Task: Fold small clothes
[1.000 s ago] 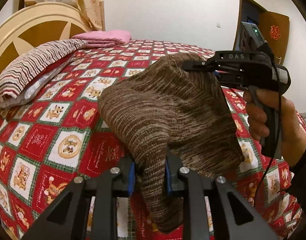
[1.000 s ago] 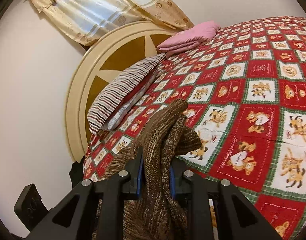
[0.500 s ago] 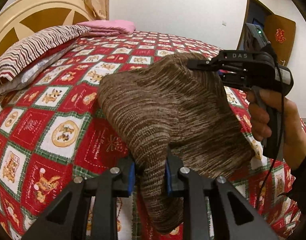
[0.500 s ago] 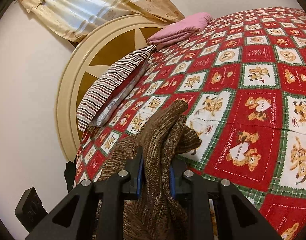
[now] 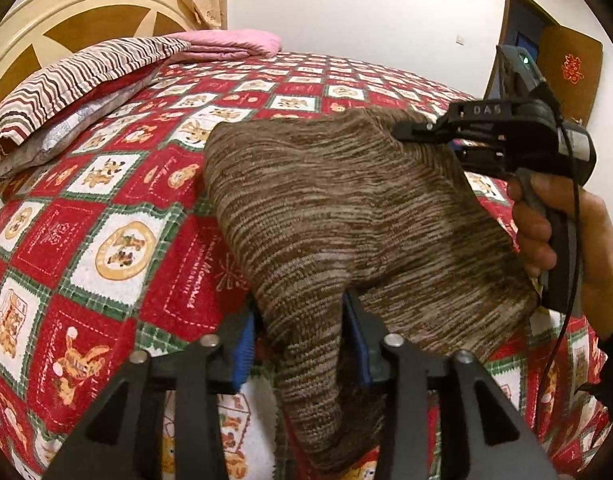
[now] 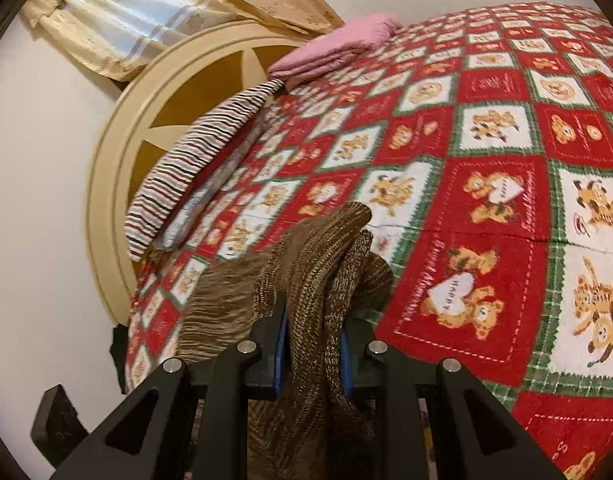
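Note:
A brown knitted garment (image 5: 338, 208) is stretched between my two grippers just above the red checked bedspread (image 5: 118, 208). My left gripper (image 5: 300, 344) has its jaws opening. One corner of the knit still hangs between them, and a gap shows beside the left blue pad. My right gripper (image 6: 312, 344) is shut on a bunched corner of the garment (image 6: 318, 248). In the left wrist view the right gripper (image 5: 410, 134) pinches the far corner, with a hand (image 5: 546, 232) on its handle.
A striped pillow (image 5: 74, 84) and a folded pink blanket (image 5: 230, 42) lie at the head of the bed, against a round cream headboard (image 6: 106, 184). A curtain (image 6: 146, 12) hangs above it. A brown door (image 5: 566, 72) stands at the far right.
The left gripper's jaws have spread apart around the knit corner. Both grippers have sunk toward the bedspread with the garment. The right gripper's hold looks the same.

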